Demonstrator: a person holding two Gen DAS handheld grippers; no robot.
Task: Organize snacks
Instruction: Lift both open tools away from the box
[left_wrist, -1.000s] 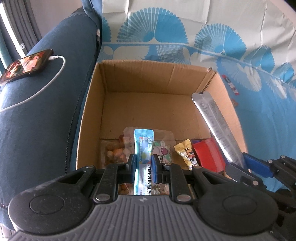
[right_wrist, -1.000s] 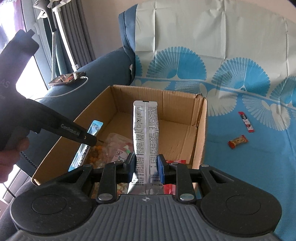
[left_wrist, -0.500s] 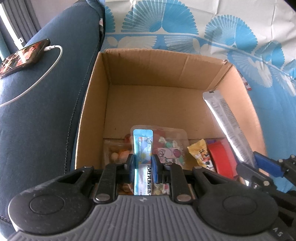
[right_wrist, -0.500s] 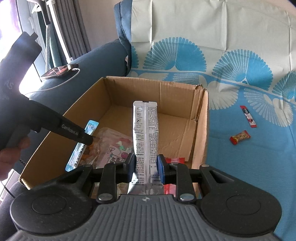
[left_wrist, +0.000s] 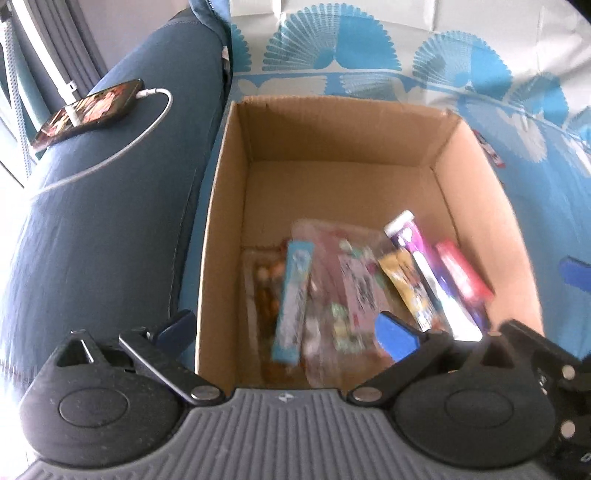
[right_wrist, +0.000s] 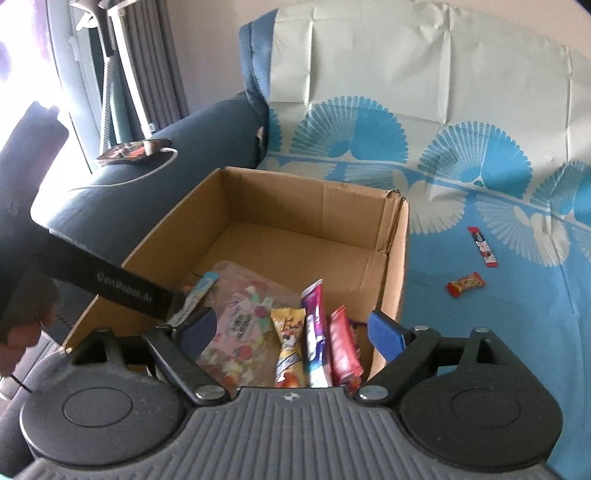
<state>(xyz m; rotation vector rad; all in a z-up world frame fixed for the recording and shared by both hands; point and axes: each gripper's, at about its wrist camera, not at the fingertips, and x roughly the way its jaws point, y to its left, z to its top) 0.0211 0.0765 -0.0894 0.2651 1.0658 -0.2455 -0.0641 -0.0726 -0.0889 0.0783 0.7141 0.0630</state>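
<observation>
Your left gripper (left_wrist: 284, 332) points steeply downward, and its jaws have just been opening; they now stand spread wide, the blue pads (left_wrist: 397, 338) far apart with nothing pressed between them. Your right gripper (right_wrist: 291, 330) tilts down at a gentler angle, and its jaws have just been opening too; they are parted broadly, one blue pad (right_wrist: 386, 334) out to the right and the darker pad to the left, gripping nothing. From the right wrist view, your left hand (right_wrist: 20, 325) shows at the left edge, fingers curled around the black handle of the left tool, whose arm reaches in across the frame.
</observation>
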